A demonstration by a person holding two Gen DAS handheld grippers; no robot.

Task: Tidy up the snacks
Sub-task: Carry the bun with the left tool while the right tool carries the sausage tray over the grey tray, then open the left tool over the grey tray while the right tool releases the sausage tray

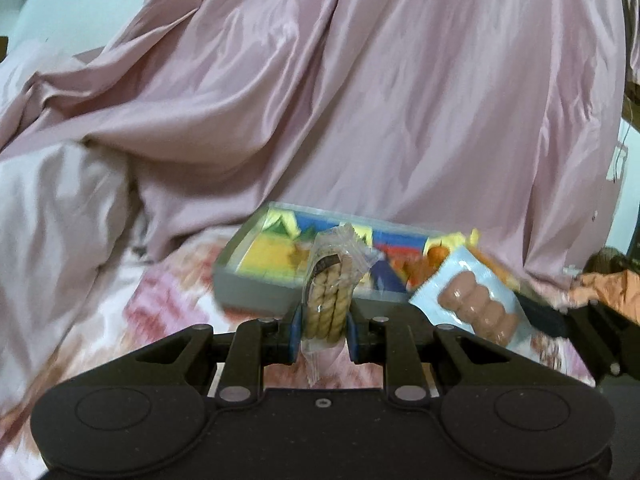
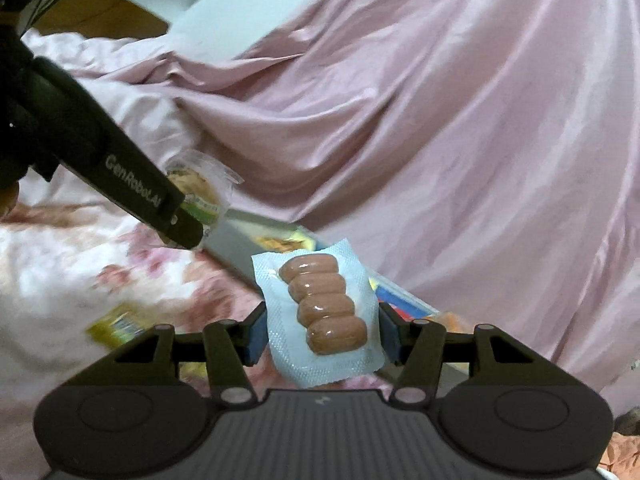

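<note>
Our left gripper has its fingers drawn close together, clamped on a twist pack that stands upright between them. Our right gripper has its fingers set wider, pinching a sausage pack by its edges. Both grippers are held up side by side, near each other.

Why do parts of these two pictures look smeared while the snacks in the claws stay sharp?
Left wrist view: twisted biscuit pack crisp, snack box behind streaked by motion blur. Right wrist view: sausage pack sharp, floral sheet smeared. Both views: fisheye bending at the edges, soft sheen on the pink cloth.
</note>
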